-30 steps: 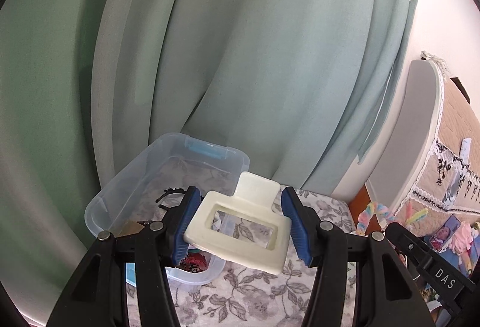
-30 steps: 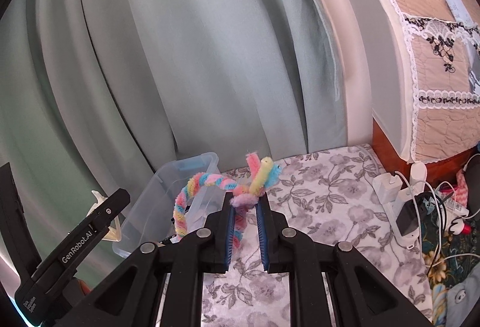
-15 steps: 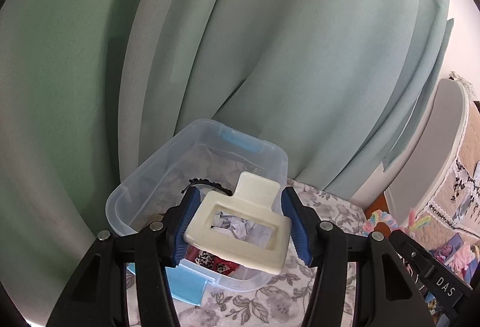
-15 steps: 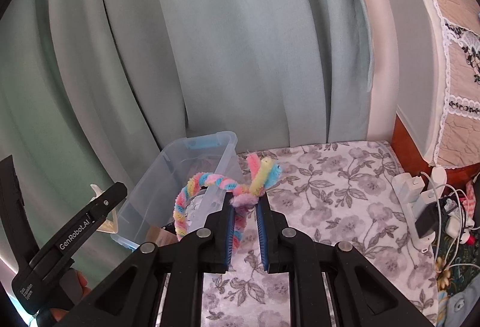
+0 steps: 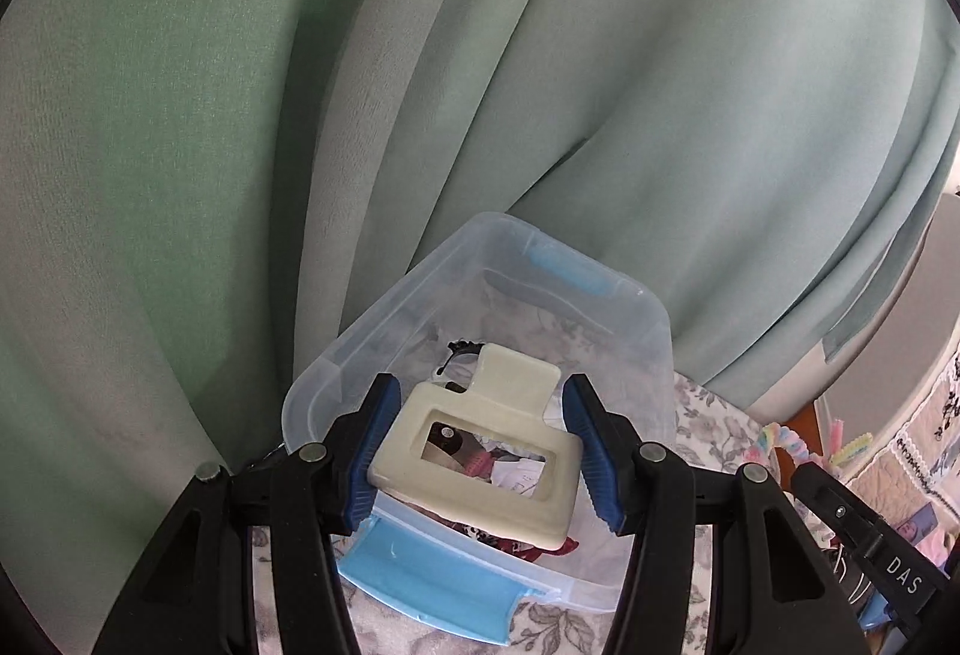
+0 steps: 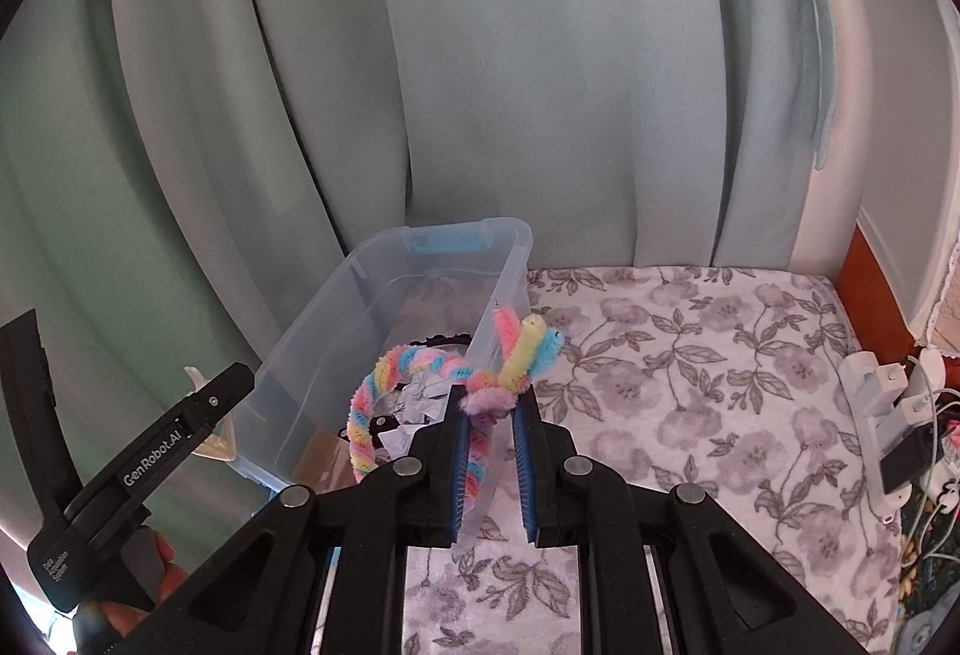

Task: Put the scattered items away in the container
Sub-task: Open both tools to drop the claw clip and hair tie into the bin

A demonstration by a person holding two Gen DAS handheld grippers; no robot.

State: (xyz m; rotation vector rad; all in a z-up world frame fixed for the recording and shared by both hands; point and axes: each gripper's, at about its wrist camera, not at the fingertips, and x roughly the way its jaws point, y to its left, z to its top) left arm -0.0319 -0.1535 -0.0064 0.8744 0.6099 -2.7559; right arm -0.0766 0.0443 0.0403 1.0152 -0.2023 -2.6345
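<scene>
Fingers of the left gripper (image 5: 477,454) are spread fairly wide, blue pads pressed on both sides of a cream plastic hair claw clip (image 5: 480,448), which is held flat with its tab pointing to 12 o'clock. Clip hangs over the near end of the clear plastic storage box (image 5: 651,349); box contents show through the clip's rectangular window. Blue latch handle (image 5: 429,580) of the box sits at 6 o'clock, just under the clip.

Right gripper (image 6: 489,451) fingers are nearly closed, pinching the lilac end of a pastel braided pipe-cleaner headband (image 6: 375,403). Headband arcs out to 10 o'clock over the box's right wall (image 6: 501,319), its pink, yellow and blue ends sticking up at 12 o'clock.

Inside the box: crumpled white paper (image 6: 420,394), a black toothed item (image 5: 461,349), red patterned bits.

Box stands on a grey floral cloth (image 6: 690,355). Farther out at 3 o'clock, a white power strip with chargers (image 6: 888,415). Green curtain (image 5: 300,84) fills the back.
</scene>
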